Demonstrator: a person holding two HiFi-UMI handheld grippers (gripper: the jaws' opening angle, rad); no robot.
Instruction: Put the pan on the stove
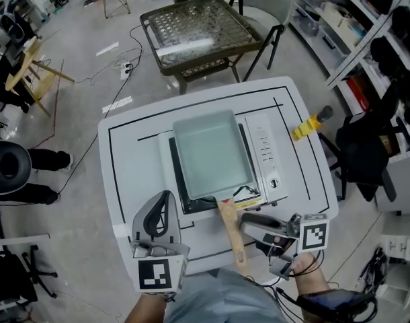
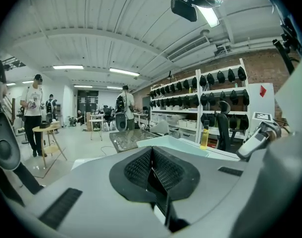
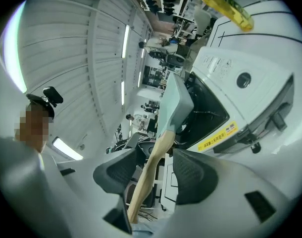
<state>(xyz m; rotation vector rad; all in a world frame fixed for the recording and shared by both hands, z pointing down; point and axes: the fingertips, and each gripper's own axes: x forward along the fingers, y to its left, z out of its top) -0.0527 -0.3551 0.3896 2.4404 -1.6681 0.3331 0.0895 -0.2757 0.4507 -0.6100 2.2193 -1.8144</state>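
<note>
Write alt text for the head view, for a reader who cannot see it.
A pale green square pan with a wooden handle sits on a white stove with a black top, on a white table. The right gripper has its open jaws around the handle; the left gripper, shut and empty, is by the stove's front left corner.
</note>
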